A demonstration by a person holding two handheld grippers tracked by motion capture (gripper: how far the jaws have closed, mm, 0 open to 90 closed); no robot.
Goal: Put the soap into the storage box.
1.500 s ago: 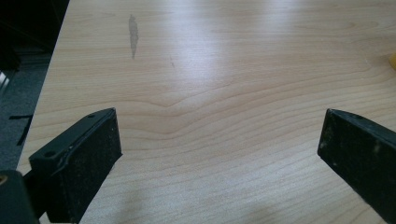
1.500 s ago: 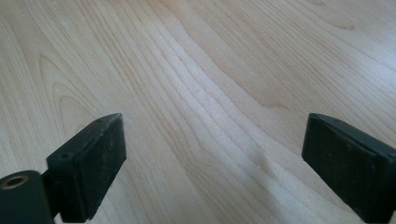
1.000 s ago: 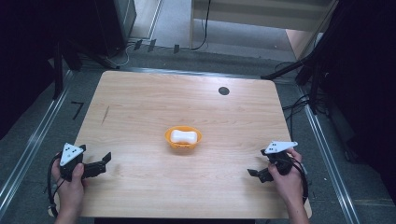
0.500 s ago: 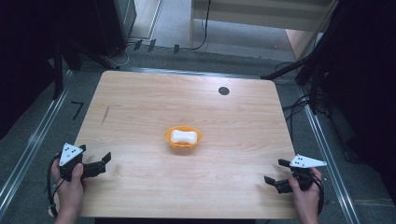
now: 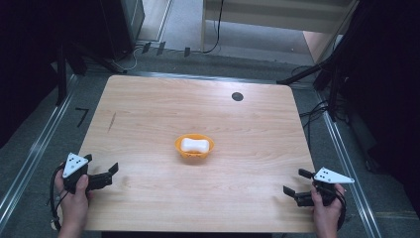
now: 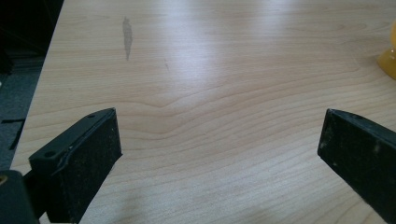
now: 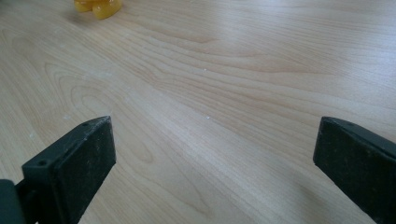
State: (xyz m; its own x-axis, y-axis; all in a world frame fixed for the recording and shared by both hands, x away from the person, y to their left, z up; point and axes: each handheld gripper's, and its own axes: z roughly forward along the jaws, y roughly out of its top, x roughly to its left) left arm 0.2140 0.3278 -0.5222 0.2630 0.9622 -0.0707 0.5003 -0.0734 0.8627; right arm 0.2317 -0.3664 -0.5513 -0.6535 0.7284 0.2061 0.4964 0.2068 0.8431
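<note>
An orange bowl (image 5: 194, 148) sits in the middle of the wooden table (image 5: 198, 114), with a white oblong object (image 5: 194, 145) lying in it. My left gripper (image 5: 112, 174) rests open near the table's front left corner, held by a hand, its jaws pointing toward the bowl. My right gripper (image 5: 293, 182) is open near the front right corner, jaws pointing left. In the left gripper view the jaws stand wide apart over bare wood and the bowl's edge (image 6: 388, 60) shows at the right. The right gripper view has the bowl (image 7: 98, 6) at its top left.
A small dark round mark (image 5: 237, 96) lies on the table toward the back right. A thin dark streak (image 5: 112, 121) marks the wood at the left. Metal rails run along both sides of the table, and cables lie on the floor beyond.
My right gripper has moved back and to the right, toward the table's front right corner. The left gripper and the bowl have stayed put.
</note>
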